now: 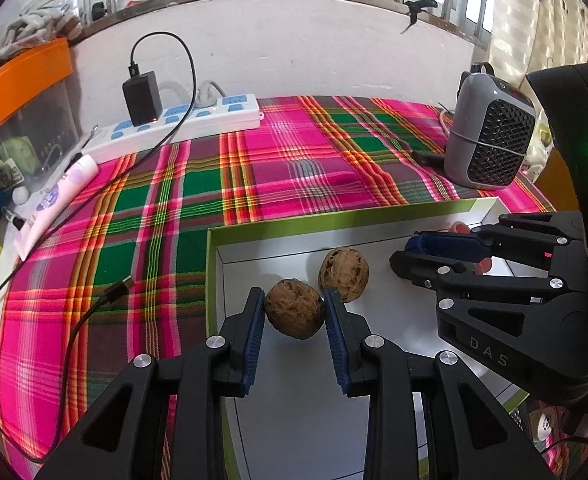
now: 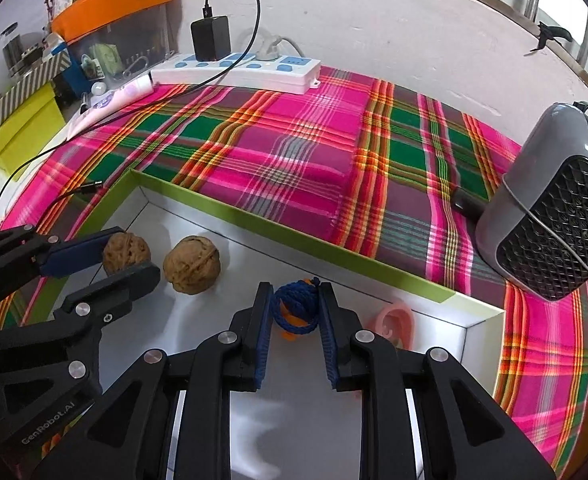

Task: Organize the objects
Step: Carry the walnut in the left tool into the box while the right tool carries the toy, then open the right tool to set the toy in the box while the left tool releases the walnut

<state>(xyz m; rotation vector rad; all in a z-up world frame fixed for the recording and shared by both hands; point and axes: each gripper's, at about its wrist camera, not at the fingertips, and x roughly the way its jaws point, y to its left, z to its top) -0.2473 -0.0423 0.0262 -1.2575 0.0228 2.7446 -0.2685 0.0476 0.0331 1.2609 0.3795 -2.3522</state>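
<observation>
The plaid-covered worktop (image 2: 285, 152) is mostly bare, with a power strip (image 2: 237, 70) at the back and a grey heater (image 2: 550, 216) well off to the right, so there is room to move. The green-rimmed box (image 2: 277, 222) is tighter: its low walls could catch a gripper lifting out. Inside it, the left gripper (image 1: 294, 308) clamps one walnut (image 1: 294, 309), touching a second walnut (image 1: 344, 274) which may roll if nudged. The right gripper (image 2: 296, 310) squeezes a blue cord knot (image 2: 296, 306) that might slip free; a pink ear-shaped piece (image 2: 394, 322) lies just beside it.
</observation>
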